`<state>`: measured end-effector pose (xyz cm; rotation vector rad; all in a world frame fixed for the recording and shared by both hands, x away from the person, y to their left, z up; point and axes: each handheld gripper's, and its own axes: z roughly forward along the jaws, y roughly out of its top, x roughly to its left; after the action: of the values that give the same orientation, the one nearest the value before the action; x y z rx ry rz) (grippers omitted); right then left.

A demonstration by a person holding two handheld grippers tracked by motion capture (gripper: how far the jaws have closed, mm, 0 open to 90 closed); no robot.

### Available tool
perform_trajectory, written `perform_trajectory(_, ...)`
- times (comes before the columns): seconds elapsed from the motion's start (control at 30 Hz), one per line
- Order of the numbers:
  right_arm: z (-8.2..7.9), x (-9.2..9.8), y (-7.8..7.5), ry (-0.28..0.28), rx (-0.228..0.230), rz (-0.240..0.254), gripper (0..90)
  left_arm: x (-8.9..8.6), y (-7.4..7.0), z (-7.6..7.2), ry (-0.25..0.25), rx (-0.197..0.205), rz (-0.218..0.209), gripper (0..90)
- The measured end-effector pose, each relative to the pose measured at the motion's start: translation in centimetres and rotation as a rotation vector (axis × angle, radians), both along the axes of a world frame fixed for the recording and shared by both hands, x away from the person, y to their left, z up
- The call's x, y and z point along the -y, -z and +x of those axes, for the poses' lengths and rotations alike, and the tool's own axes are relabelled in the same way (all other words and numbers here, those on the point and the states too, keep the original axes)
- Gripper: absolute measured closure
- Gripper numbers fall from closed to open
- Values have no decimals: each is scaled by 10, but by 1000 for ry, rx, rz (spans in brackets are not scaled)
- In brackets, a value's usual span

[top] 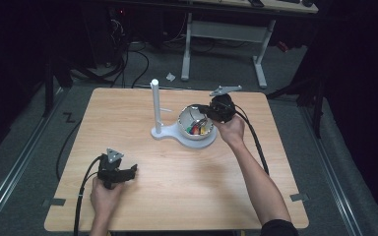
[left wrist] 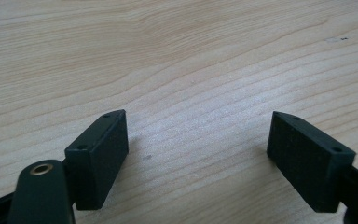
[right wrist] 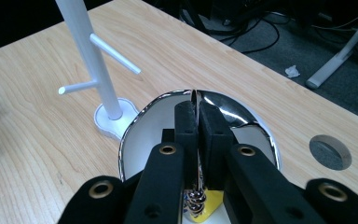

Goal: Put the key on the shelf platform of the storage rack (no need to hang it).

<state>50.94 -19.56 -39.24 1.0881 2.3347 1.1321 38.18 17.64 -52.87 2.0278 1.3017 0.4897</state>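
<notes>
A shiny bowl stands on the white base of a white peg stand at the middle of the wooden table. Several small coloured pieces lie inside it. My right gripper dips into the bowl from the right. In the right gripper view, this right gripper is shut on a thin silvery chain, whose beads hang below the jaws over a yellow piece. The peg stand rises just beyond the bowl. My left gripper rests near the table's front left, open over bare wood.
A round hole is cut in the table right of the bowl. Behind the table stand a white desk frame and floor cables. Each gripper trails a black cable toward the front edge.
</notes>
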Motion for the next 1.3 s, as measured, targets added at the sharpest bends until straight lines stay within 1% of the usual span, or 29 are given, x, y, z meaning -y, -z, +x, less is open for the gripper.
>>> perform_trajectory(0.17,0,-3,5,-7,-8,-13,875,0,0,0,0,0,0,209)
perform_trajectory(0.23,1,-3,7,-9,-4,-18,875,0,0,0,0,0,0,209)
perform_trajectory(0.5,2,-3,14,1,-27,-25,875,0,0,0,0,2,1,209)
perform_trajectory(0.8,6,-2,24,5,-41,-37,875,0,0,0,1,-1,1,209)
perform_trajectory(0.83,7,-1,25,14,-48,-36,874,0,0,0,0,1,1,209)
perform_trajectory(1.03,9,3,27,37,-53,-37,874,0,0,0,-1,2,1,209)
perform_trajectory(1.1,11,5,28,43,-51,-39,873,0,0,0,1,0,1,208)
perform_trajectory(1.13,11,6,30,51,-59,-41,873,0,0,0,-1,2,1,209)
perform_trajectory(1.2,12,8,32,57,-59,-54,873,0,0,0,-1,2,0,208)
perform_trajectory(1.3,13,11,34,71,-64,-46,873,0,0,0,-1,2,1,209)
